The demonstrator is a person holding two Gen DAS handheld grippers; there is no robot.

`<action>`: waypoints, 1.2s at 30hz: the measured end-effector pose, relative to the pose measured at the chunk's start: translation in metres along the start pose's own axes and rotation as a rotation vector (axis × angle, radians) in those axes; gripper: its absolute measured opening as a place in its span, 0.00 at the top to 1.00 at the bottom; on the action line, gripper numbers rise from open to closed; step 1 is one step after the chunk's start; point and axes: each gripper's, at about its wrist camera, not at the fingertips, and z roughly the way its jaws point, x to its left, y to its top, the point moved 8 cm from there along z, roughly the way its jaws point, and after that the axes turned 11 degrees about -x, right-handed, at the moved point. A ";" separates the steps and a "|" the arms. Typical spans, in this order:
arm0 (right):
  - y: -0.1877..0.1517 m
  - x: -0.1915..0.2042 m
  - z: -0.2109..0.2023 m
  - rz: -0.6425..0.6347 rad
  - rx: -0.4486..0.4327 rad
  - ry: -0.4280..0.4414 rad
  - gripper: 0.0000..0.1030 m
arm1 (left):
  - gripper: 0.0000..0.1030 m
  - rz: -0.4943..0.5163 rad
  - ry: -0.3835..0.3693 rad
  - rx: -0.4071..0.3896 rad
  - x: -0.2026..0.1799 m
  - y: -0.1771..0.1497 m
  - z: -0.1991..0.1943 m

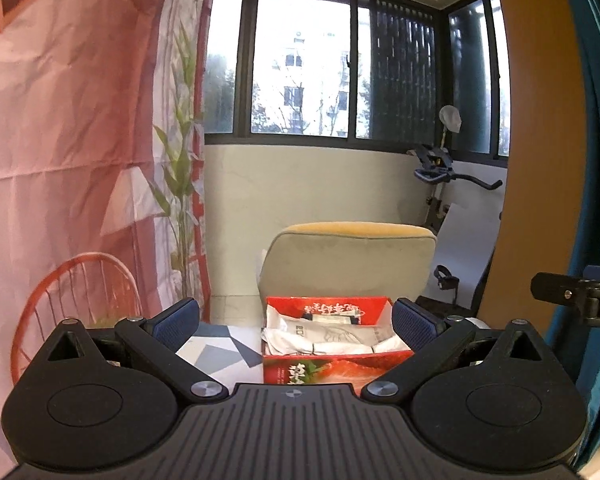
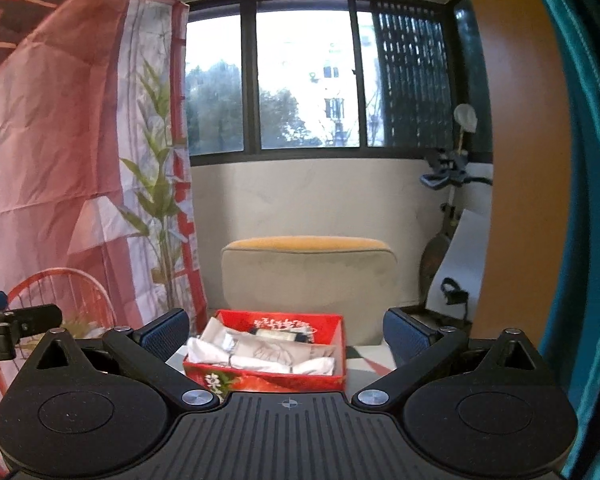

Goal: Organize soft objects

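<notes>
Both your left gripper (image 1: 296, 326) and right gripper (image 2: 286, 330) gape wide, holding nothing, near the red box (image 2: 266, 376) (white packets (image 2: 260, 354) inside).

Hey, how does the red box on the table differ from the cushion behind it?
The red box is bright red with printed graphics; the cushion is plain beige with a yellow top edge. The box lies low and open, filled with folded white cloths; the cushion stands upright, taller and wider. Both sit ahead of the open grippers.
</notes>
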 end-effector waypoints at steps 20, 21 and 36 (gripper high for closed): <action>-0.003 -0.004 0.001 -0.022 0.026 -0.035 0.00 | 0.00 0.021 0.022 0.016 0.000 -0.002 -0.004; -0.003 -0.003 0.002 -0.022 0.027 -0.035 0.00 | 0.00 0.021 0.023 0.016 0.000 -0.002 -0.004; -0.009 -0.005 0.004 -0.036 0.044 -0.059 0.00 | 0.00 0.024 0.031 0.021 0.001 -0.002 -0.004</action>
